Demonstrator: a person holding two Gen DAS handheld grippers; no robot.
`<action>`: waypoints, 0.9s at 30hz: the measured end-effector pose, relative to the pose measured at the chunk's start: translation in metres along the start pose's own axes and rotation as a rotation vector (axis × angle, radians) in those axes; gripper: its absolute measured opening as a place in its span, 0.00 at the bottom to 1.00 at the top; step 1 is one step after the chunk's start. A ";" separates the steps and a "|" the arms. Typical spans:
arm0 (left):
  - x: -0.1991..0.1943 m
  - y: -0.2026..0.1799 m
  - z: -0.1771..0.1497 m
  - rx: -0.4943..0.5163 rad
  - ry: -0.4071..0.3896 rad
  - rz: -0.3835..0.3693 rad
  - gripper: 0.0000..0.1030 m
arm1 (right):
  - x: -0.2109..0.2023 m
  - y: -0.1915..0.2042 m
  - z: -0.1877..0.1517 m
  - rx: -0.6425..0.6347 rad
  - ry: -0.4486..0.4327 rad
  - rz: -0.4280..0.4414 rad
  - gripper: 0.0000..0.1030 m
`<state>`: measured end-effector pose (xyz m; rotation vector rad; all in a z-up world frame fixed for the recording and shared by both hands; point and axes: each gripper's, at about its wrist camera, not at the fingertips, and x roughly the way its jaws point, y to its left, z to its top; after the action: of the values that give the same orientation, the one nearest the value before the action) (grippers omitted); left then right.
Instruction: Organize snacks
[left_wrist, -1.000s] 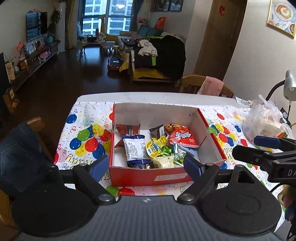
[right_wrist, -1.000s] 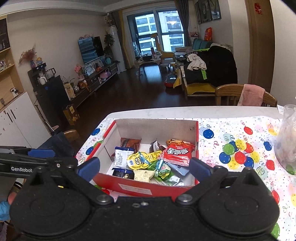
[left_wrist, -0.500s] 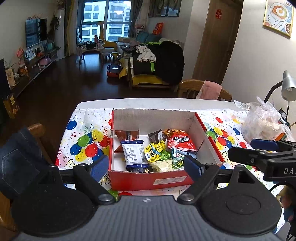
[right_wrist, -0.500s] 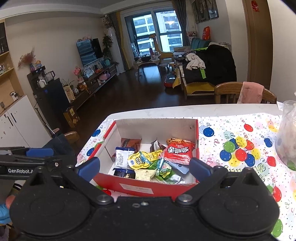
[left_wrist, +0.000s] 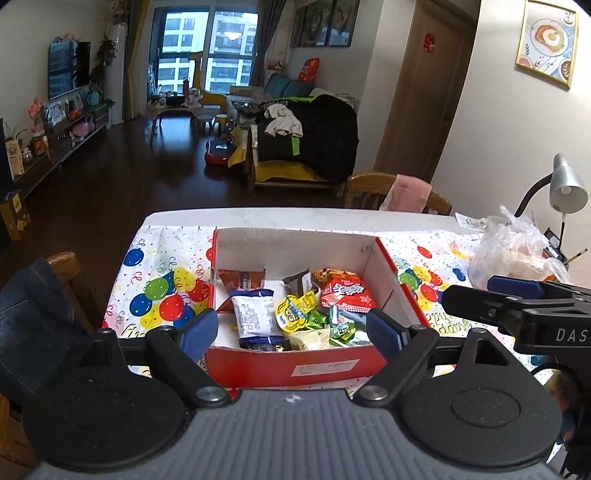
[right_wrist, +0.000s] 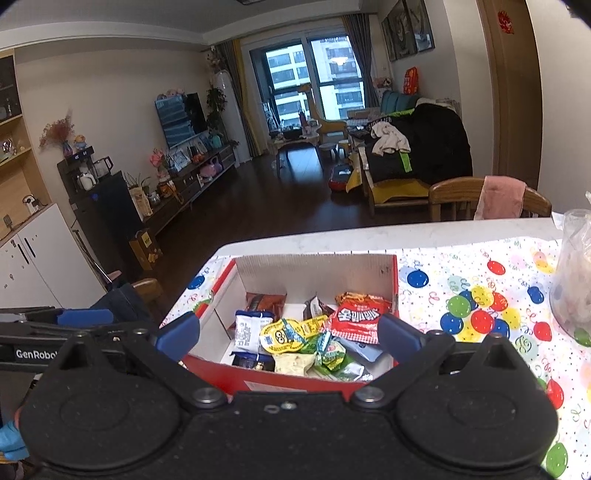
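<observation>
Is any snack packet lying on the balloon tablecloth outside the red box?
No, every snack packet in view lies inside the red box; the balloon tablecloth around it carries none.

Box (left_wrist: 291, 365) open from above; walls enclose packed snacks (left_wrist: 295, 314). Plastic bag (left_wrist: 513, 254) obstructs right desk (left_wrist: 295, 218) area.

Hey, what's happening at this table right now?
A person holds a gripper in each hand over a red cardboard box full of snack packets on a balloon tablecloth. The left gripper and the right gripper are both open and empty, short of the box. No snack is being touched.
</observation>
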<state>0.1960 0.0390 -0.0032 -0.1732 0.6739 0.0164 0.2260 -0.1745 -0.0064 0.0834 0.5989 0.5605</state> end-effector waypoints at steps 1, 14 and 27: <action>-0.001 0.000 0.000 -0.001 -0.008 -0.003 0.85 | -0.001 0.001 0.000 -0.005 -0.004 0.002 1.00; -0.016 -0.009 0.000 0.010 -0.063 -0.024 0.85 | -0.007 0.004 -0.001 -0.028 -0.047 -0.013 1.00; -0.023 -0.016 -0.006 0.024 -0.059 -0.039 0.85 | -0.015 0.005 -0.006 -0.028 -0.048 -0.023 1.00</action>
<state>0.1756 0.0231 0.0094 -0.1619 0.6120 -0.0246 0.2097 -0.1784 -0.0027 0.0637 0.5450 0.5429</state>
